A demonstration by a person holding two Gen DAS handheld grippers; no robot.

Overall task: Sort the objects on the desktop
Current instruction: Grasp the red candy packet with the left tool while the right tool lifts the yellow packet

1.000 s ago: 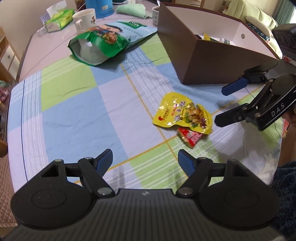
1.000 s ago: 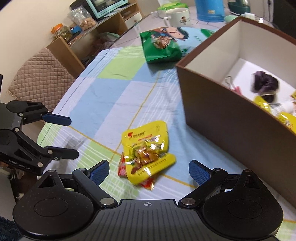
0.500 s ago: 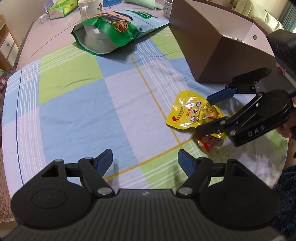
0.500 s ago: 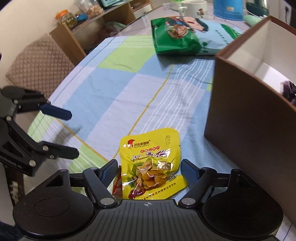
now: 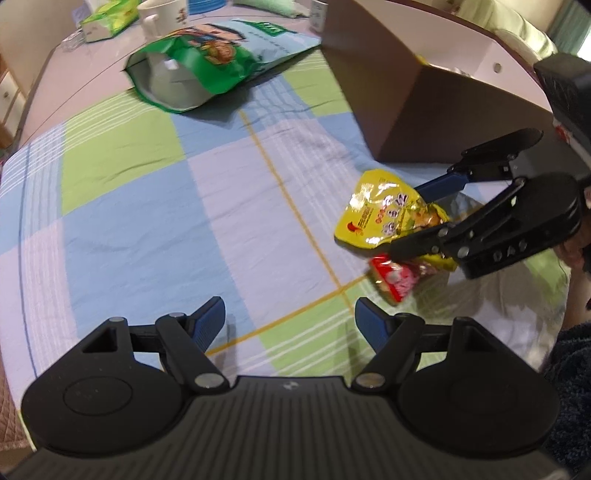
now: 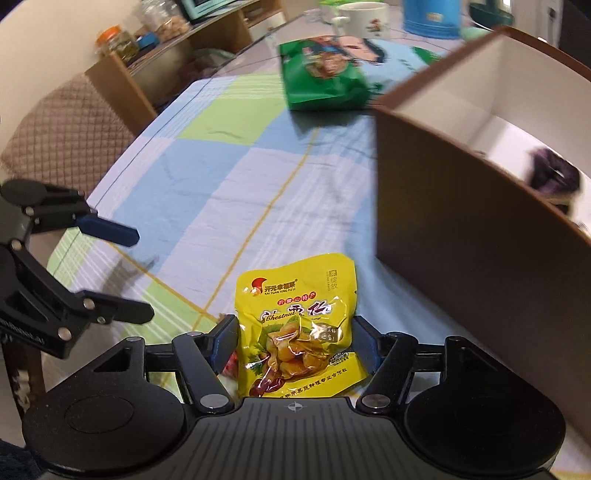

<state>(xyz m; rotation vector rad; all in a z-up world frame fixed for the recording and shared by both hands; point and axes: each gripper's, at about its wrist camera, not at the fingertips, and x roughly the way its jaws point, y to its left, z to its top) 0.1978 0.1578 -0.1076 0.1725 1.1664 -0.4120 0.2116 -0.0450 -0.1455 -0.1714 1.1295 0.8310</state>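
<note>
A: Right gripper [image 6: 293, 338], what's it doing?
B: Its jaws are closing around the yellow chestnut packet [image 6: 297, 325], one blue pad sitting at each side edge. Can't tell whether the pads are pressing yet.
A: Where's the packet lying?
B: On the checked tablecloth [image 6: 207, 192], just beside the near wall of the brown box [image 6: 461, 236]. It's overlapping a red packet [image 5: 393, 277], which is peeking out from under its lower edge.
A: Left gripper [image 5: 290, 319]?
B: Hanging over bare cloth, jaws standing wide apart, nothing between them. Well left of the packets in its own view.
A: Anything in the box?
B: A dark purple thing [image 6: 554, 177] is lying on its white floor. Too blurred to name.
A: Background?
B: A green snack bag [image 5: 195, 70] is lying open at the far end of the cloth, a white mug [image 6: 364, 20] standing behind it.
</note>
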